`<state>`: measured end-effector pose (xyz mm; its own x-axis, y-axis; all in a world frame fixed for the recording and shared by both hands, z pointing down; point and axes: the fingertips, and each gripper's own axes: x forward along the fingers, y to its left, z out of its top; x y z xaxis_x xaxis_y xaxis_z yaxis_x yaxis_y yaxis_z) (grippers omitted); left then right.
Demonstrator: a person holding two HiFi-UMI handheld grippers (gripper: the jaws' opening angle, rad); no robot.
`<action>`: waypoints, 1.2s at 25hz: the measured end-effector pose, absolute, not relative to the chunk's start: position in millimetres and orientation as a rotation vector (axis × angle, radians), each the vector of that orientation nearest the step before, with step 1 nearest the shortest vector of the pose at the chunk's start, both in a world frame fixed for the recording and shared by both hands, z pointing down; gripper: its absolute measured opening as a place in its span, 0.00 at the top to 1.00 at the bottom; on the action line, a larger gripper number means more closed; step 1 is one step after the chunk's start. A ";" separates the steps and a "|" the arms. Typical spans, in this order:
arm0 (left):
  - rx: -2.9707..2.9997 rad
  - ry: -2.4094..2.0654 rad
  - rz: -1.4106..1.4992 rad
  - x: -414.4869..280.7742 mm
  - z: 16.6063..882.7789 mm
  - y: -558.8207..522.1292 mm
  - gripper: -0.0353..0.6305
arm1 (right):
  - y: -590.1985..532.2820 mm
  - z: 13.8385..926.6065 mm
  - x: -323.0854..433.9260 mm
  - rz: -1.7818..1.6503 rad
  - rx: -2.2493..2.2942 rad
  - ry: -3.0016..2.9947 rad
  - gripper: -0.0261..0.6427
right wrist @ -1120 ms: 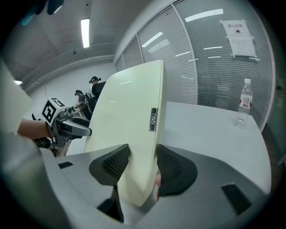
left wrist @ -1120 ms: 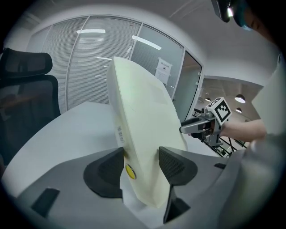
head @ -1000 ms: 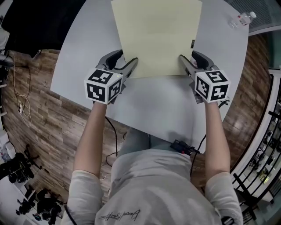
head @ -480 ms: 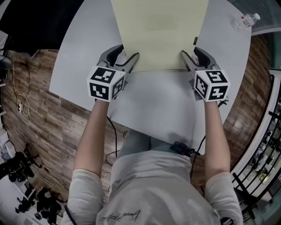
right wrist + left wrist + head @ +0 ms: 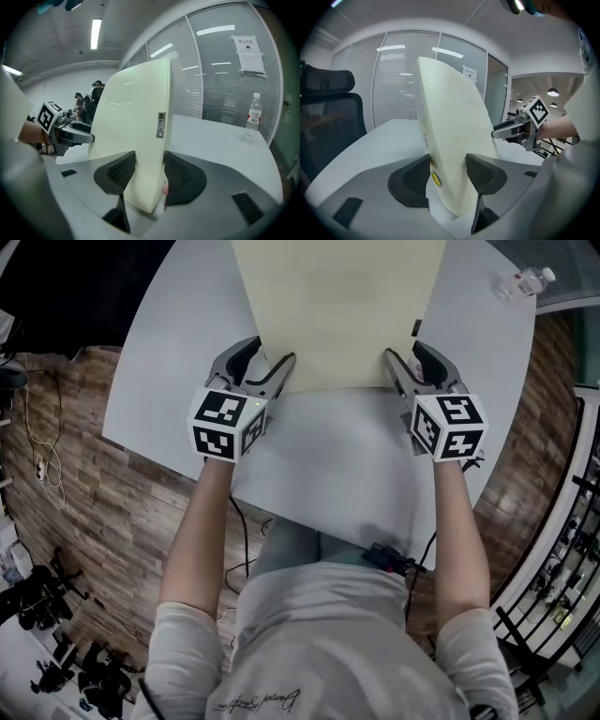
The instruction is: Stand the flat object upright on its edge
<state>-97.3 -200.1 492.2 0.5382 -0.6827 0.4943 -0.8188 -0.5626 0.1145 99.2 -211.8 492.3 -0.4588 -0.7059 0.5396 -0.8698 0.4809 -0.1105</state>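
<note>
A large pale yellow flat board (image 5: 337,310) rises steeply from the grey table (image 5: 328,465), its lower edge nearest me. My left gripper (image 5: 267,369) is shut on the board's lower left corner, and my right gripper (image 5: 405,369) is shut on the lower right corner. In the left gripper view the board (image 5: 450,140) stands between the two dark pads (image 5: 415,180), leaning slightly, with the right gripper (image 5: 520,130) beyond it. In the right gripper view the board (image 5: 133,140) fills the gap of my gripper (image 5: 149,176), and the left gripper (image 5: 63,131) shows past it.
A clear water bottle (image 5: 523,280) lies or stands at the table's far right; it is upright in the right gripper view (image 5: 253,117). A black office chair (image 5: 328,98) is at the left. A small black device with cables (image 5: 389,557) sits at the near table edge.
The board's lower edge has slid a little away from me and the board has tipped up steeper. Both grippers moved forward with it and kept their hold.
</note>
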 end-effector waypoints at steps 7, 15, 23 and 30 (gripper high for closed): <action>2.459 -1.288 0.609 -102.1 492.7 -194.1 0.57 | -208.5 492.4 93.8 0.481 1.318 -2.302 0.64; 2.474 -1.313 0.631 -101.0 493.2 -186.4 0.57 | -200.7 493.9 94.6 0.473 1.314 -2.293 0.64; 2.476 -1.339 0.647 -99.6 492.2 -178.3 0.57 | -192.8 493.6 95.7 0.471 1.304 -2.288 0.65; 2.466 -1.335 0.654 -98.3 491.5 -171.5 0.58 | -185.7 493.6 97.2 0.474 1.311 -2.283 0.65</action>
